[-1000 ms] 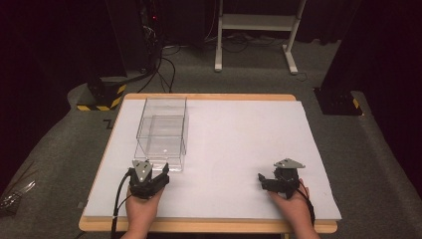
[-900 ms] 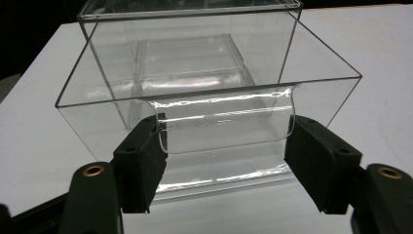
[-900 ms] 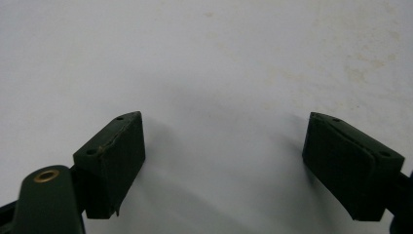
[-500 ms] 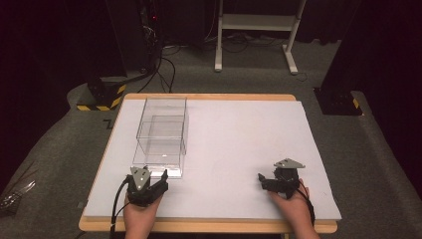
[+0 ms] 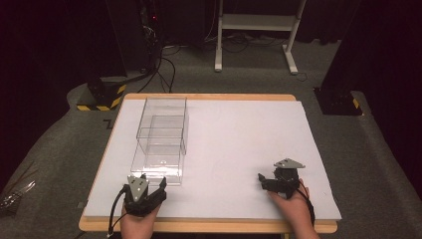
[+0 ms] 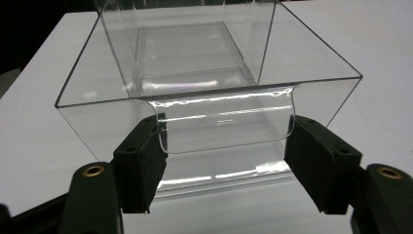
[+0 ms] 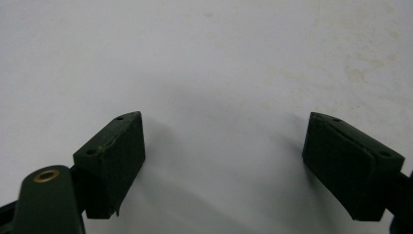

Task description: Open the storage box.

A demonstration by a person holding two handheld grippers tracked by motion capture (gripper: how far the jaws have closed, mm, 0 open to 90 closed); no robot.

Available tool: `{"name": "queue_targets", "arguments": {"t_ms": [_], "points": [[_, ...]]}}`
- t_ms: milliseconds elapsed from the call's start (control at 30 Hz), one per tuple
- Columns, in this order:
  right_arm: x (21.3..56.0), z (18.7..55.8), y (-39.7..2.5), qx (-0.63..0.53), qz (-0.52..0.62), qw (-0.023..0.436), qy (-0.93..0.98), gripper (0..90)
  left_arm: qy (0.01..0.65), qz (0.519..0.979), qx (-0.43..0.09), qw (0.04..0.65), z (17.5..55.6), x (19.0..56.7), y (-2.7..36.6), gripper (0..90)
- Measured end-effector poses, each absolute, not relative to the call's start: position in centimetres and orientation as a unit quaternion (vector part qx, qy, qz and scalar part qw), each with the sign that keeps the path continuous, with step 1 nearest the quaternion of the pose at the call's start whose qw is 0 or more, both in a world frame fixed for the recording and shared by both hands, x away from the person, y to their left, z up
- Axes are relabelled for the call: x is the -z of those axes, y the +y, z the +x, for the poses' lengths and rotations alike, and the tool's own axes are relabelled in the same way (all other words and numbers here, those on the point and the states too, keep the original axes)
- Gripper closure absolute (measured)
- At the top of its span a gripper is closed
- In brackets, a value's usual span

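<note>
A clear plastic box lies lengthwise on the left of the white table. A clear drawer sticks out of its near end. My left gripper is at that end, near the front edge. In the left gripper view the drawer has a curved front lip. My left gripper holds that lip, one jaw against each side edge. My right gripper rests at the front right with its jaws pointing left. There my right gripper is open over bare white tabletop.
The table's wooden rim runs along the front edge. Beyond the far edge are a white stand, cables on grey carpet and a yellow-black striped base.
My left gripper has drawn back toward the front edge, and the drawer's near end has come out with it. The right gripper has stayed put.
</note>
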State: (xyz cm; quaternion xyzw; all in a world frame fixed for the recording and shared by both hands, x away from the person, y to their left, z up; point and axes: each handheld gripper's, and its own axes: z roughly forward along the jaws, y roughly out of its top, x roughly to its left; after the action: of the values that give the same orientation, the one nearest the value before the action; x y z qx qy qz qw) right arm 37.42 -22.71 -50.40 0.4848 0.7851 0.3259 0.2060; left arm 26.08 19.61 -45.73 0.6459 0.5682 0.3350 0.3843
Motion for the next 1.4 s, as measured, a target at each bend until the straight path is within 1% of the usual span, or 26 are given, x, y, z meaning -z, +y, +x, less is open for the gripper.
{"name": "queue_targets", "arguments": {"t_ms": [633, 1267, 1300, 1400], "points": [[50.4, 37.4, -22.7, -0.326, 0.485, 0.206, 0.785, 15.4, 0.565, 0.654, -0.33, 0.38, 24.5, 46.0, 19.8, 32.9], [50.4, 37.4, -22.7, -0.326, 0.485, 0.206, 0.785, 15.4, 0.563, 0.652, -0.33, 0.386, 24.1, 46.2, 19.9, 32.4], [50.4, 37.4, -22.7, -0.326, 0.484, 0.206, 0.785, 15.4, 0.564, 0.652, -0.327, 0.388, 24.1, 46.2, 20.0, 32.1], [50.4, 37.4, -22.7, -0.326, 0.485, 0.206, 0.785, 15.4, 0.567, 0.65, -0.325, 0.389, 24.2, 46.2, 20.1, 26.6]]}}
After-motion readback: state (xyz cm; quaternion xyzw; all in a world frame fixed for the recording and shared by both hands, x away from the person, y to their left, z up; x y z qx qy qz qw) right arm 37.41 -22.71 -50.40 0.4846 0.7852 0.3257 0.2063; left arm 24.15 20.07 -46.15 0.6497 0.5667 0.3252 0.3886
